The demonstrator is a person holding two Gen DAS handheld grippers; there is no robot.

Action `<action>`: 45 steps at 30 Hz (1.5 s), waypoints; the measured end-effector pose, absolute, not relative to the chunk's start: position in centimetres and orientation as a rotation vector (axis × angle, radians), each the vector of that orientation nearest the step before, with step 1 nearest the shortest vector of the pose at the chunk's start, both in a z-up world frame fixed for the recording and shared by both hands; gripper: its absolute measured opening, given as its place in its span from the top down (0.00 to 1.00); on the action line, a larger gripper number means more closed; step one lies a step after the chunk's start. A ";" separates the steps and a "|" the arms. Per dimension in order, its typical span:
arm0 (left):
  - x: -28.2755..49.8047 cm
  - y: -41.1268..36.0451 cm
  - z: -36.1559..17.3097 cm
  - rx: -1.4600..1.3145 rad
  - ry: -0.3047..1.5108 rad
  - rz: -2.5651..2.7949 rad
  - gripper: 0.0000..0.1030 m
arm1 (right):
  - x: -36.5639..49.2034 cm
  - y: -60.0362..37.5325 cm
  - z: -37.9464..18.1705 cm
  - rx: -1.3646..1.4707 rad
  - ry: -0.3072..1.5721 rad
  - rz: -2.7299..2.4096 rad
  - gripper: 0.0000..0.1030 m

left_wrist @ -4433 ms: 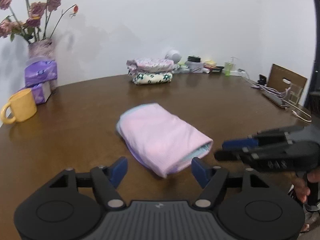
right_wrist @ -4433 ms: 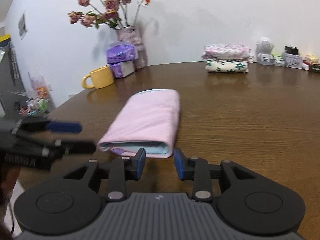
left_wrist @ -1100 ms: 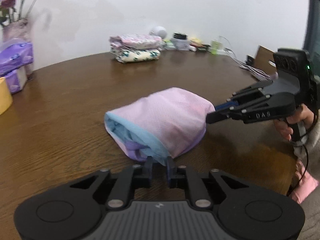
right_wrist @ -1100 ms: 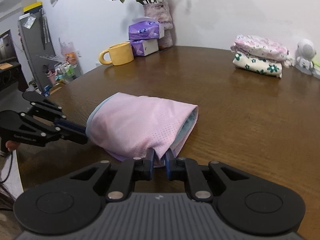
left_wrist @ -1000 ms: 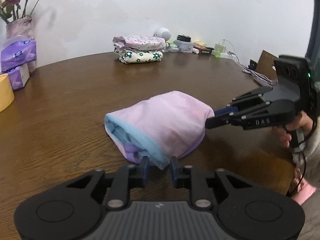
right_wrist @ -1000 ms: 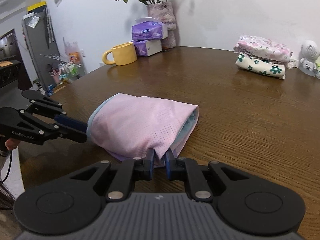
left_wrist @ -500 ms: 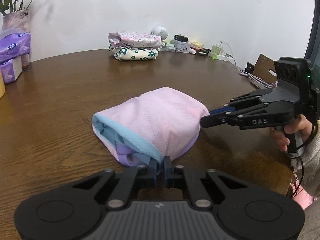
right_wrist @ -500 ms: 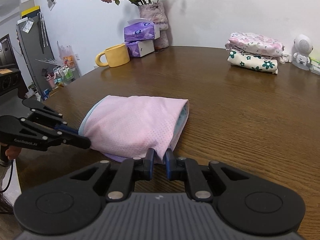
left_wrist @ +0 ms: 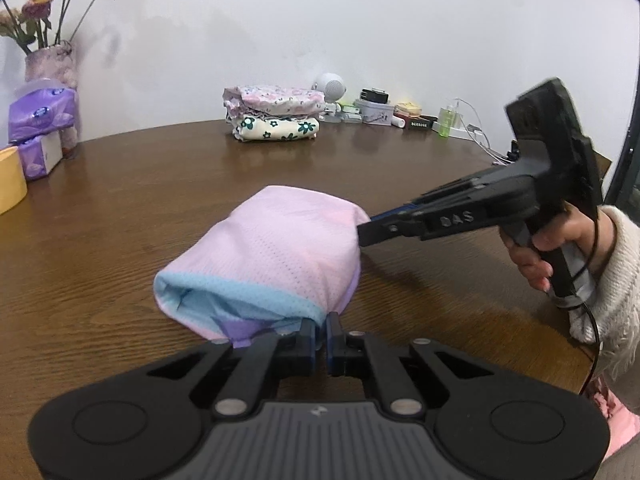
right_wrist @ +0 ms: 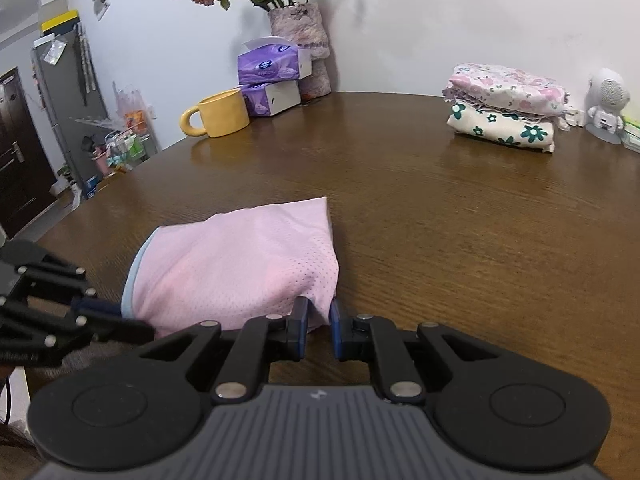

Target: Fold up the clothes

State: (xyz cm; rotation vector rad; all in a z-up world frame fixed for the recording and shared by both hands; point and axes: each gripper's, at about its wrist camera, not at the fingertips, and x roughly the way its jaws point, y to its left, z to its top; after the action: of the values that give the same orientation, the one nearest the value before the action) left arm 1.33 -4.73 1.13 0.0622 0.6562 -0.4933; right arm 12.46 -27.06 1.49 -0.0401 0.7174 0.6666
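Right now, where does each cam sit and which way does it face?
Left wrist: on the left gripper, angled down across the table; pinches the pink garment's blue-trimmed end; right gripper and hand at right.
Right wrist: on the right gripper, facing the vase and mug; left gripper at left.
Shared: garment, folded stack.

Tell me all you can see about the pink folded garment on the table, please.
The pink garment is a soft mesh-like fabric with fine holes, folded into a thick bundle on the brown wooden table. Its open end shows a light blue edge band and purple inner layers. The left gripper is shut on that blue-edged end, and the right gripper is shut on the opposite end. The bundle bulges upward between them.
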 end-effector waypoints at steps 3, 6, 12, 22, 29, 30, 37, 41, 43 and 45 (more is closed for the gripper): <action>0.8 -6.0 1.1 0.075 0.653 -0.486 0.97 | 13.3 -27.5 1.4 -0.044 0.727 0.686 0.89; 0.9 -6.2 1.3 0.070 0.663 -0.494 0.89 | 13.5 -28.1 1.4 -0.027 0.733 0.693 0.87; -0.7 -2.4 3.1 0.110 0.650 -0.504 0.69 | 9.6 -29.2 2.9 0.018 0.656 0.620 0.75; 3.1 2.0 3.1 0.395 0.616 -0.542 0.60 | 0.0 -21.6 3.3 0.026 0.566 0.510 0.64; 5.9 1.9 1.4 0.497 0.615 -0.717 0.60 | -0.9 -17.7 1.2 0.096 0.603 0.290 0.64; 6.1 1.9 1.3 0.499 0.611 -0.740 0.60 | -0.8 -17.4 0.9 0.108 0.603 0.261 0.65; 7.3 1.7 1.1 0.528 0.578 -0.848 0.61 | -0.4 -16.1 0.2 0.190 0.596 0.125 0.84; 7.9 1.9 0.9 0.500 0.594 -0.876 0.65 | -0.3 -15.3 0.3 0.199 0.605 0.088 0.92; 7.9 2.1 0.9 0.487 0.600 -0.879 0.67 | -0.4 -15.3 0.7 0.237 0.601 0.090 0.95; 8.0 2.1 0.8 0.475 0.604 -0.876 0.67 | -0.7 -15.5 1.3 0.290 0.596 0.110 0.96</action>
State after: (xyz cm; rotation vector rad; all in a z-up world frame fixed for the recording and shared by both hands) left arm 7.96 2.14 0.83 0.4746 0.6037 -0.8765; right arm -0.69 -15.49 1.31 0.2896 0.5963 0.1103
